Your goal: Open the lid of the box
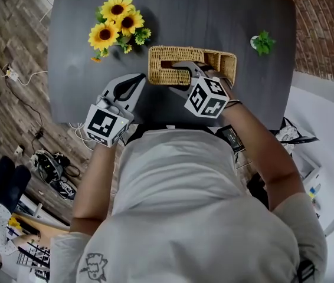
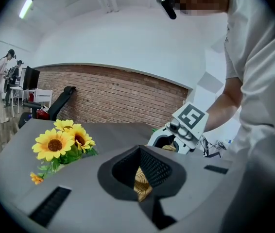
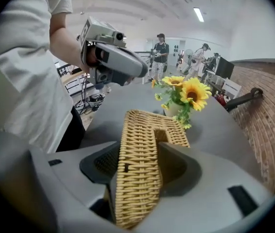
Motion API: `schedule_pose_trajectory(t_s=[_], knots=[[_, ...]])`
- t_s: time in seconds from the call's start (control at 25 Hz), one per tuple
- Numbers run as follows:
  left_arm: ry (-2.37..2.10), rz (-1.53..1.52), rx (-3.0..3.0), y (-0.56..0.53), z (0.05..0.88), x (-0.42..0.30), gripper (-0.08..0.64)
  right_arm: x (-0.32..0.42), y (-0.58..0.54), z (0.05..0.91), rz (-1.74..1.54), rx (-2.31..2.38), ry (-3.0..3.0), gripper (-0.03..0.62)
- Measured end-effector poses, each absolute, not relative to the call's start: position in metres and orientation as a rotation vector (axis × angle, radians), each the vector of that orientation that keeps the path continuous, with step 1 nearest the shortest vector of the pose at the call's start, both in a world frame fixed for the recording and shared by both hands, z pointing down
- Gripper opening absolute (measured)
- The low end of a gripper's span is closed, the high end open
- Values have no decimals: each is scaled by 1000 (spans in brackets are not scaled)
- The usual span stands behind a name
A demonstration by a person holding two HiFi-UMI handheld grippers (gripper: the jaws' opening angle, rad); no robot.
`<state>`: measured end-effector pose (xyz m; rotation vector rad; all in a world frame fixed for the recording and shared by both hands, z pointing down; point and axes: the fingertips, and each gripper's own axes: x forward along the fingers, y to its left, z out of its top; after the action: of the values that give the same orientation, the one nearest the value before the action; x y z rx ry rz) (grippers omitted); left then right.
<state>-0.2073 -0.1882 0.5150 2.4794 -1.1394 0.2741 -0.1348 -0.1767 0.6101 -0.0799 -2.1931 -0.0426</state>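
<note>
— Where is the box?
— On the grey table [image 1: 214, 16], near edge, long axis left to right. The right gripper [image 1: 183, 69] is nearer and clamps the rim of the wicker box's [image 1: 225, 65] tilted lid [image 3: 137, 169].
— And the left gripper [image 1: 138, 80]?
— Just left of the box, fingers together, empty. No legible writing.

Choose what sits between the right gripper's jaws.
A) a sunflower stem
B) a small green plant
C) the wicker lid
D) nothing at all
C: in the right gripper view, the wicker lid fills the gap between the jaws of the right gripper, one jaw on each side of its woven edge.
</note>
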Motion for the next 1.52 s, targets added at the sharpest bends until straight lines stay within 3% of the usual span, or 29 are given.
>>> schedule_pose_trajectory(t_s=[0.44,0.96,1.52], knots=[[-1107,285,2521,-208,506,-207,11,-140,-214,543,-55,-93,-2268,112],[-1104,294,2510,-223,509,-209,11,-132,-294,517,-140,-8,-2270,62],[-1113,300,2486,-229,515,-213,11,-142,-354,534,-88,69,-2299,110]])
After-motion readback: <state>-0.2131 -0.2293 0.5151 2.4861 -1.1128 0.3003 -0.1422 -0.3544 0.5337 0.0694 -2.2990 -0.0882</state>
